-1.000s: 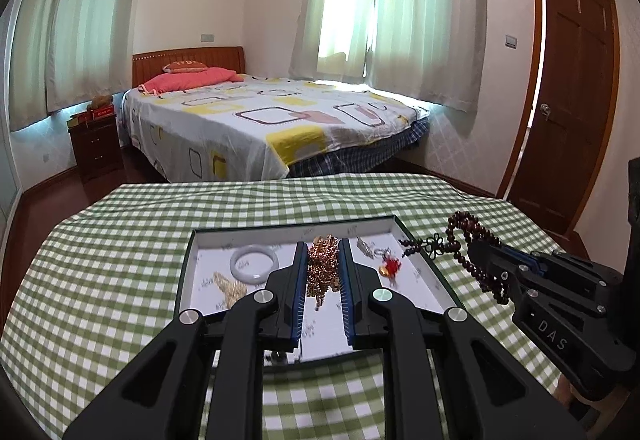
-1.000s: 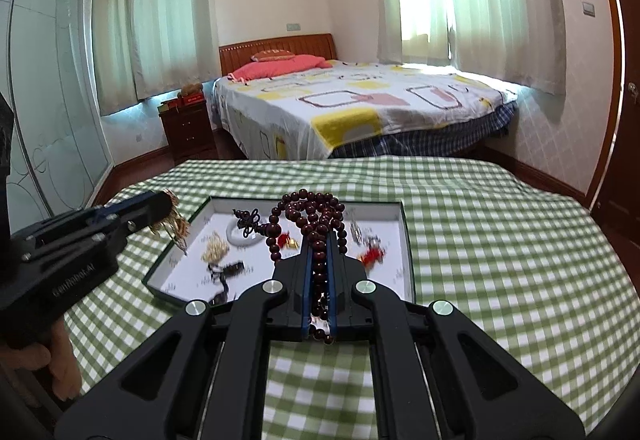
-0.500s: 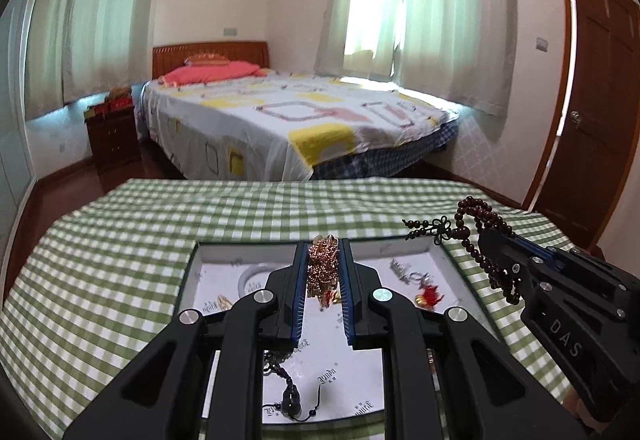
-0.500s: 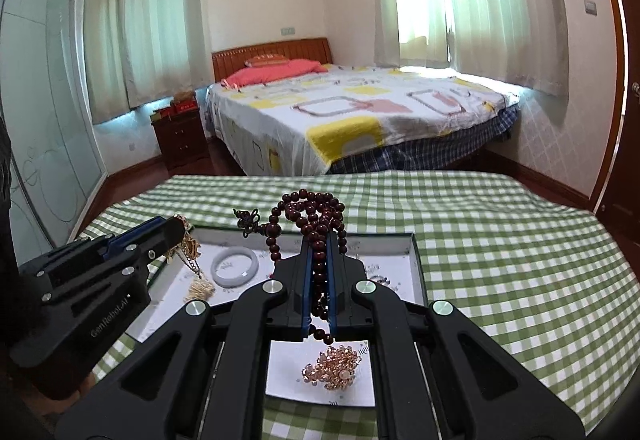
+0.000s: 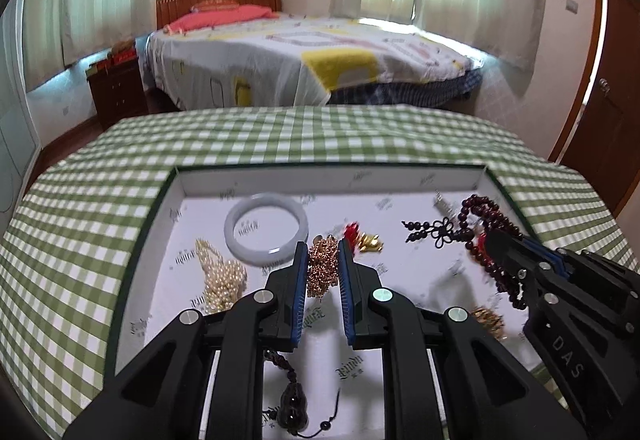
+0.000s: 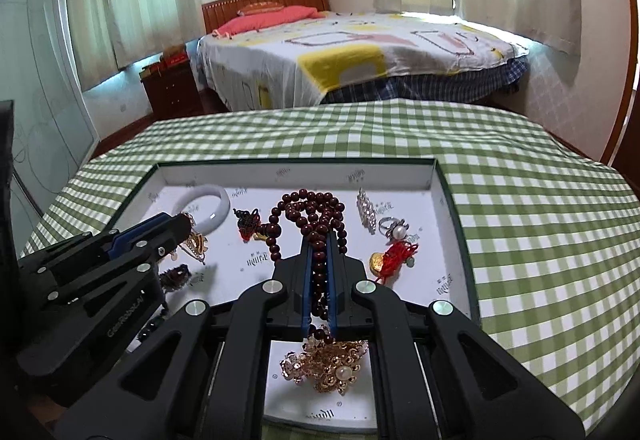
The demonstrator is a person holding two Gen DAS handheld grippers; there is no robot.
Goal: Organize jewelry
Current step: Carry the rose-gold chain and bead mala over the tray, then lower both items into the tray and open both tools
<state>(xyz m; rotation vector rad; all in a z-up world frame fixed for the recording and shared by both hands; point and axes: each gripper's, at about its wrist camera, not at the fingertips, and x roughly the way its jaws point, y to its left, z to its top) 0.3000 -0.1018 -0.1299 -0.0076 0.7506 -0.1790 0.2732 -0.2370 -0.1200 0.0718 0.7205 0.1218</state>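
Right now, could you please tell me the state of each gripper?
Left gripper: shut on the gold chain.
Right gripper: shut on the dark red bead bracelet.

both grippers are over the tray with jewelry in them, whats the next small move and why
Probably lower the right gripper a little toward a bare patch of the tray, then open. It is shut on the dark red bead strand, whose loops hang over the tray, above the gold cluster. The left gripper is shut on the gold chain, also above the tray floor.
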